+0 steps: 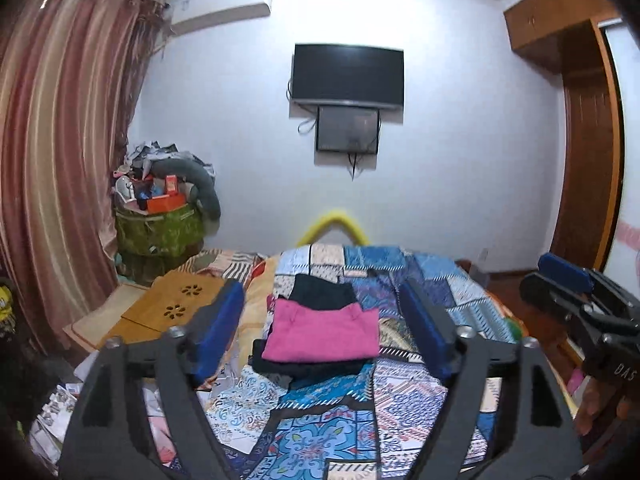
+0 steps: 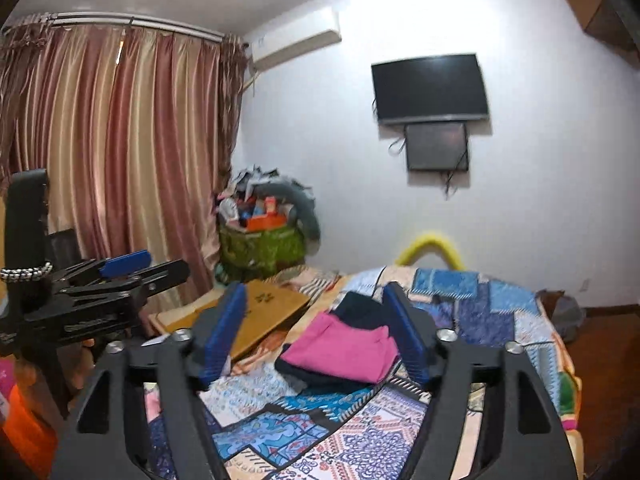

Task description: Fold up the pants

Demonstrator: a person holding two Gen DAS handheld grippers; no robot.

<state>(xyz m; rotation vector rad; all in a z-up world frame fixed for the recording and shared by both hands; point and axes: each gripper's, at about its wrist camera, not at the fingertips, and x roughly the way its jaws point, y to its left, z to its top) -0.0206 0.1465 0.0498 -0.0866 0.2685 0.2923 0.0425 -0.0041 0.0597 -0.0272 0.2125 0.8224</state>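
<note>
Folded pink pants (image 1: 322, 334) lie on top of a folded dark garment (image 1: 312, 366) on the patchwork bedspread (image 1: 320, 432); another folded black piece (image 1: 322, 292) lies just behind. The stack also shows in the right wrist view (image 2: 340, 350). My left gripper (image 1: 322, 320) is open and empty, held above the bed short of the stack. My right gripper (image 2: 316, 332) is open and empty, also raised before the stack. Each gripper shows at the other view's edge, the right one (image 1: 576, 292) and the left one (image 2: 120, 276).
A wooden lap desk (image 1: 160, 312) lies on the bed's left side. A green bag heaped with clutter (image 1: 160, 216) stands in the corner by the curtain (image 1: 60, 160). A TV (image 1: 348, 74) hangs on the far wall. A wooden wardrobe (image 1: 584, 140) is at the right.
</note>
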